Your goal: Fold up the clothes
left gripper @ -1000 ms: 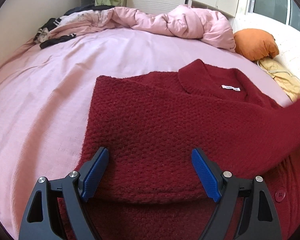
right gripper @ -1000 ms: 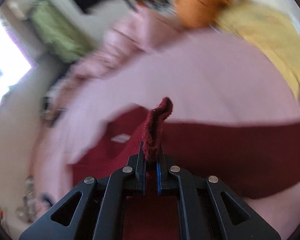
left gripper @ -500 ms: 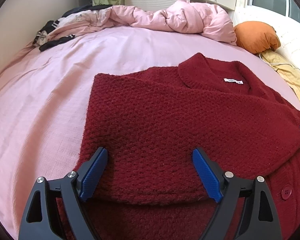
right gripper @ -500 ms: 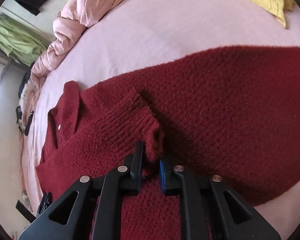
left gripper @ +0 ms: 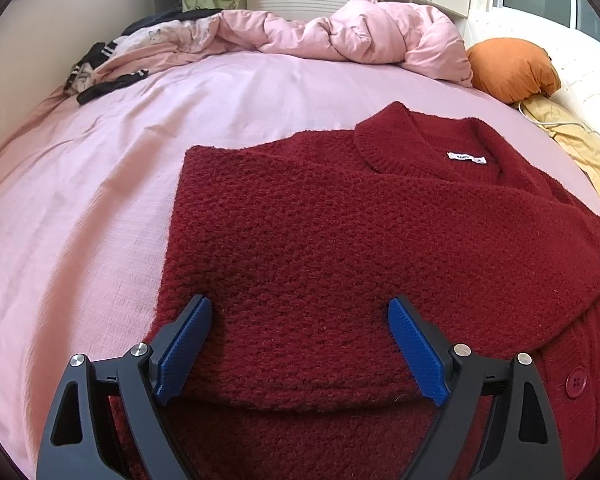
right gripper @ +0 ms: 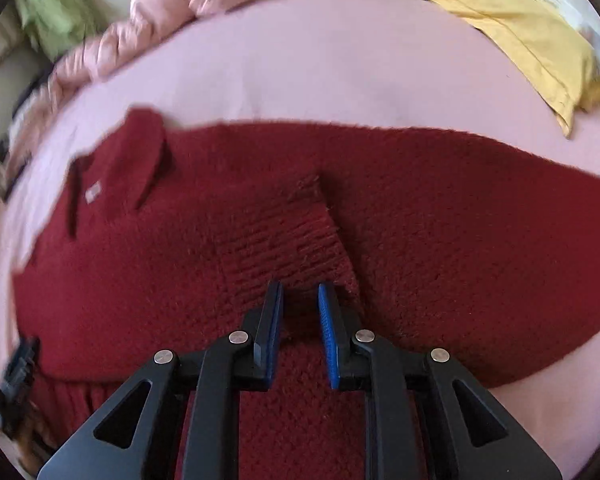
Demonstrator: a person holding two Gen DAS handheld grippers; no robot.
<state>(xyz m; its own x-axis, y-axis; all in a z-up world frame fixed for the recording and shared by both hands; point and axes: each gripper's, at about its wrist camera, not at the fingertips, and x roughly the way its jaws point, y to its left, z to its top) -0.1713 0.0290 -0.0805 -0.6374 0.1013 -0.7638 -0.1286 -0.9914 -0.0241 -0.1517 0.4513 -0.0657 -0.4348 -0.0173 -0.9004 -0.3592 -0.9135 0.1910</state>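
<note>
Both hand-held grippers, left (left gripper: 300,344) and right (right gripper: 300,320), gape over the red cardigan (left gripper: 340,240); nothing gripped.

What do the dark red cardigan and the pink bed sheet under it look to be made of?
Dark red cardigan: chunky, fuzzy knit, probably wool or acrylic; bumpy loops show, and ribbing on the sleeve cuff. Pink bed sheet: thin matte woven cloth, likely cotton; fine weave and soft creases show.
</note>
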